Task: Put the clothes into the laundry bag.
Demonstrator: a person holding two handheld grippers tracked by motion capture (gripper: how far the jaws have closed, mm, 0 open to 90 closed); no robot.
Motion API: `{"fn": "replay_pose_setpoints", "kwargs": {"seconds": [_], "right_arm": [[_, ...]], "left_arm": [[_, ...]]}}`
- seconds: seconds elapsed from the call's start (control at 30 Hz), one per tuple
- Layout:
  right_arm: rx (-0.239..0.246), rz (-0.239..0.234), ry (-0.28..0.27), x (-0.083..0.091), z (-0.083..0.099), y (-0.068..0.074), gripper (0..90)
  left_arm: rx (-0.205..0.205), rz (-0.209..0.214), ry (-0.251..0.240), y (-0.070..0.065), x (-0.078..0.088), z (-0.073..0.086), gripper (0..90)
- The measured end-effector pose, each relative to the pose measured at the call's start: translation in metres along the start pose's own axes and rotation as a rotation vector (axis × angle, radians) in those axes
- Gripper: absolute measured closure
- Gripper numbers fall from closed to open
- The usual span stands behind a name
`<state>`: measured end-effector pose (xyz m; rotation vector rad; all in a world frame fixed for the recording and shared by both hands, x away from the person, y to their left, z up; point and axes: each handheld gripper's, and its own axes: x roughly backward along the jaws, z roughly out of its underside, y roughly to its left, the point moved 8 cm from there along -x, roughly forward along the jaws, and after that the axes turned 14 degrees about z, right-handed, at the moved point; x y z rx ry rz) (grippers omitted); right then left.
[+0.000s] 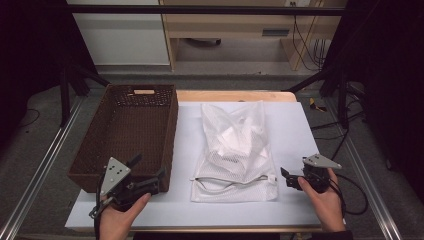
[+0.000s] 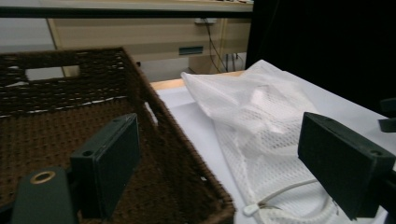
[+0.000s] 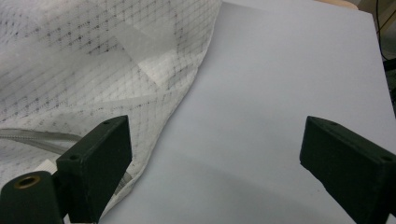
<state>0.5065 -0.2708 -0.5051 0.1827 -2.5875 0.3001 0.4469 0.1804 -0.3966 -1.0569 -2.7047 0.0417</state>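
Bag lies lengthwise away from us between basket and right gripper, whose spread fingers sit nearer its zipped end than our equally spread left gripper.

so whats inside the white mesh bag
Through the mesh bag pale folded white pieces show, likely cloth or paper; the netting blurs what they are. Its zipper at the near end looks partly open. Anything beneath those pieces is covered.
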Motion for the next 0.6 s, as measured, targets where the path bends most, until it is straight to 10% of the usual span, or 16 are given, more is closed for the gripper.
{"fn": "replay_pose_setpoints", "kwargs": {"seconds": [0.6], "right_arm": [[-0.069, 0.056, 0.045, -0.012, 0.015, -0.014, 9.5]], "left_arm": [[0.024, -0.12, -0.037, 0.052, 0.028, 0.007, 7.5]]}}
